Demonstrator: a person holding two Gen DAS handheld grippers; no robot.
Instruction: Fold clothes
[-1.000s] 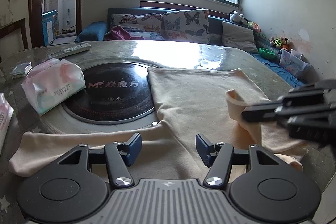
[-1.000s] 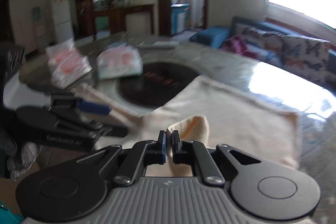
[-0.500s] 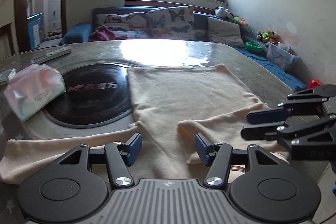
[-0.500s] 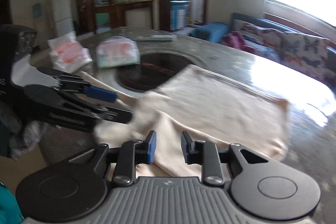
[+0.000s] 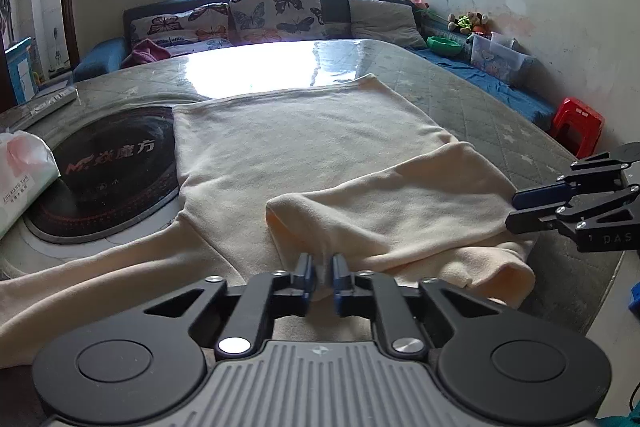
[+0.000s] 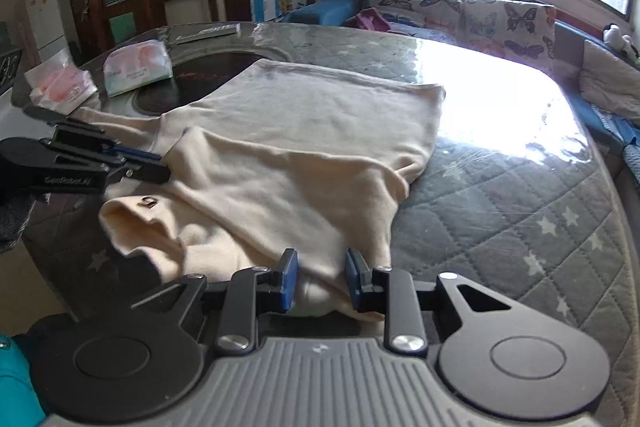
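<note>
A tissue pack (image 5: 24,175) sits at the far left of my worktop (image 5: 480,95), left of the cream sweater (image 5: 304,147). The sweater lies spread flat across the worktop's middle, one sleeve folded over its body. My left claw (image 5: 320,273) is nearly closed, pinching the sweater's near edge. Right of the sweater, my right claw (image 6: 322,281) stands half open, fabric lying loose between its fingers.
</note>
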